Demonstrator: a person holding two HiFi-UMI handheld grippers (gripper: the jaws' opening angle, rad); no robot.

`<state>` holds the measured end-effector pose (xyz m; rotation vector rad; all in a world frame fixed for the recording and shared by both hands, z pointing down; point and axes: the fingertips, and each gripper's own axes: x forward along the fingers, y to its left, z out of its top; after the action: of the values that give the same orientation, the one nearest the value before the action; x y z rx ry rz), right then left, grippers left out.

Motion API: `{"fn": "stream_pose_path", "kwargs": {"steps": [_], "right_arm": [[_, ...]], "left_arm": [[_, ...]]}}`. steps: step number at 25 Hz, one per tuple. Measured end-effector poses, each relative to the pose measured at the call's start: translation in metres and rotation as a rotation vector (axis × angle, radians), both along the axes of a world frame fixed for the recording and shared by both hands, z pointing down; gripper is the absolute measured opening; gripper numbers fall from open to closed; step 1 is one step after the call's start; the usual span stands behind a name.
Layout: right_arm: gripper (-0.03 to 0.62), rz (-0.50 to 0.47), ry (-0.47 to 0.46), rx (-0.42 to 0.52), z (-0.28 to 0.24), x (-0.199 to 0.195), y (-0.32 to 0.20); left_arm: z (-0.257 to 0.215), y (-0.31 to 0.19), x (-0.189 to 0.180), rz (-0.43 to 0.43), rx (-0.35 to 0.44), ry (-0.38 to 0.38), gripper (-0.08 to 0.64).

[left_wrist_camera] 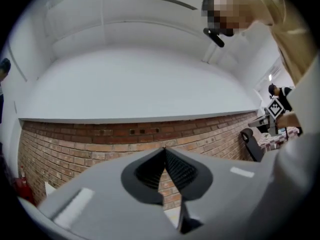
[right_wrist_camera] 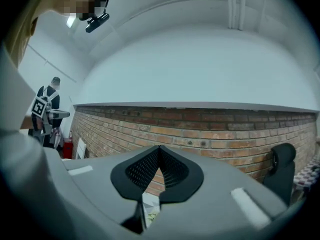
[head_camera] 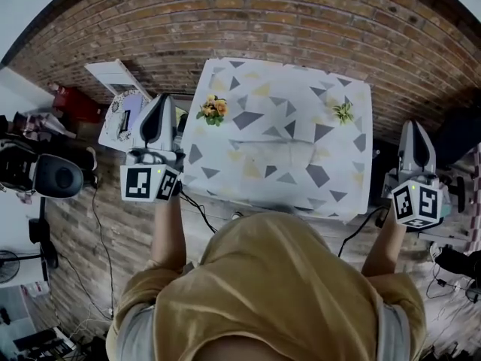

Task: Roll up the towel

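Pale triangle-printed towel (head_camera: 270, 160) lying flat.

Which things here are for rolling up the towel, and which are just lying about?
For the job:
left gripper, shut, empty
right gripper, shut, empty
patterned cloth, maybe the towel; cannot tell

Lying about:
orange flowers
green sprig
cable
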<state>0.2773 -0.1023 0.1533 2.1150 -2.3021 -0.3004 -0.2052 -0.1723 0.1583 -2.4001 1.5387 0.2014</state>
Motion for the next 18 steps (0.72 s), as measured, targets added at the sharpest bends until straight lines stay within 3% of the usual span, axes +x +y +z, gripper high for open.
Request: {"fn": "stream_pose_path", "kwargs": {"steps": [8, 18], "right_arm": [[0.005, 0.087, -0.019, -0.034, 0.015, 0.017, 0.014], [0.005, 0.067, -0.005, -0.044, 0.017, -0.007, 0.013]], "left_arm": [[0.004, 0.017, -0.024, -0.074, -0.007, 0.026, 0.063], [0.005, 0.023, -0.031, -0.079, -0.007, -0.001, 0.063]]}}
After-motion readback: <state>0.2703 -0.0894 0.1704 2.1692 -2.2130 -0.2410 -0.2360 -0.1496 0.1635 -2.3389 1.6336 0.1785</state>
